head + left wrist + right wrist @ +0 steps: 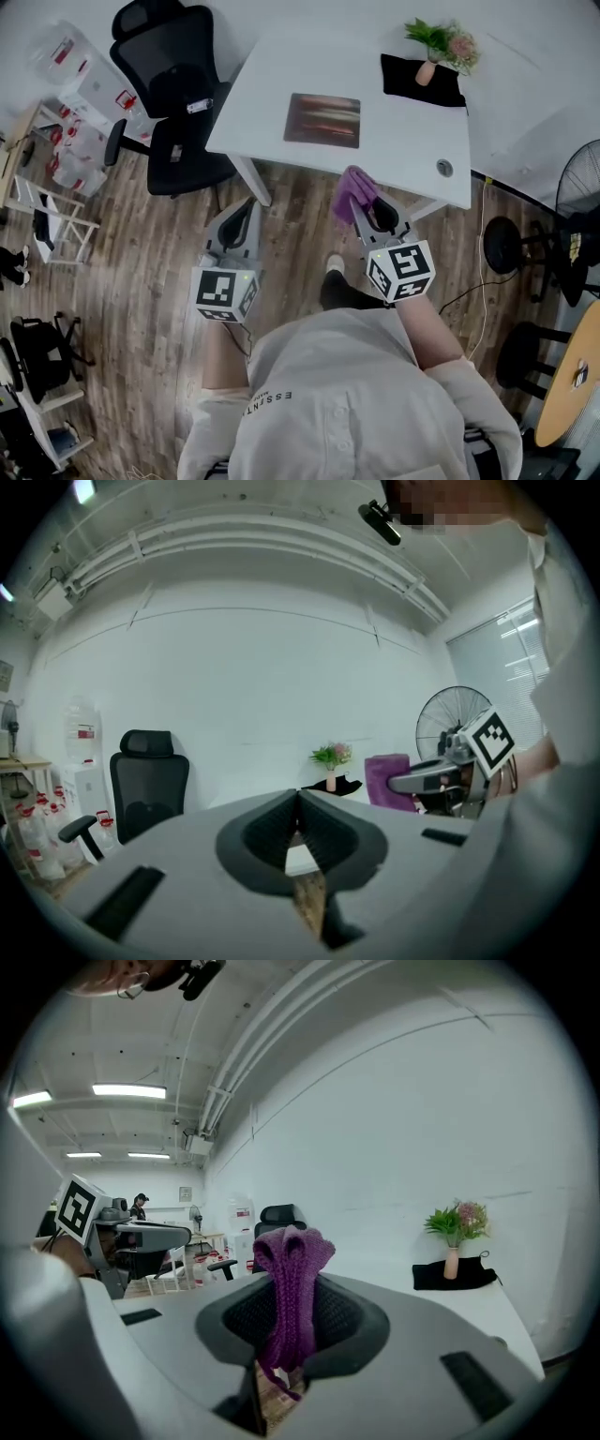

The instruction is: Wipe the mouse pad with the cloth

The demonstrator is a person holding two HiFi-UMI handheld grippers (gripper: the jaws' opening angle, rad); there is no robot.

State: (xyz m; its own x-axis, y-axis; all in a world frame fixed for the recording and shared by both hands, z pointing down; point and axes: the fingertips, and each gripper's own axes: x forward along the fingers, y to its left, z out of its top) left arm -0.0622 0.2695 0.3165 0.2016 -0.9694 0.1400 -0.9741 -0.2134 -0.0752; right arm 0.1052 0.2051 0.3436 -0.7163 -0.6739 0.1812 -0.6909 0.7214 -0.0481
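Mouse pad (322,120), dark and rectangular, lies flat on the white desk (281,66), at about twelve o'clock from the person and untouched. The purple cloth (352,190) is clamped in the right gripper (373,212), which is closed on a bunched fold. The cloth stands up past the jaw tips, with a short tail hanging below. It is held off the near desk edge, with the pad at roughly eleven o'clock from it and well apart. The left gripper (242,220), at nine o'clock from the right one and over the floor, is closed with nothing between its jaws.

Risks, as judged from this position:
- Only a narrow pinch holds the cloth, so dragging it across the pad could pull it free.
- The upright bunch offers little wiping surface, and the hard jaw tips may scrape the pad instead.
- The pad looks unanchored, so a one-handed stroke could slide it along the desk unless the left gripper steadies it.
- A wide sweep toward one o'clock could reach the vase.

Containers: a small vase (427,73) at the desk's far right corner, at one o'clock from the pad, stands on a black mat (408,80) and holds green leaves and pale flowers (445,39). No other container's contents can be made out.
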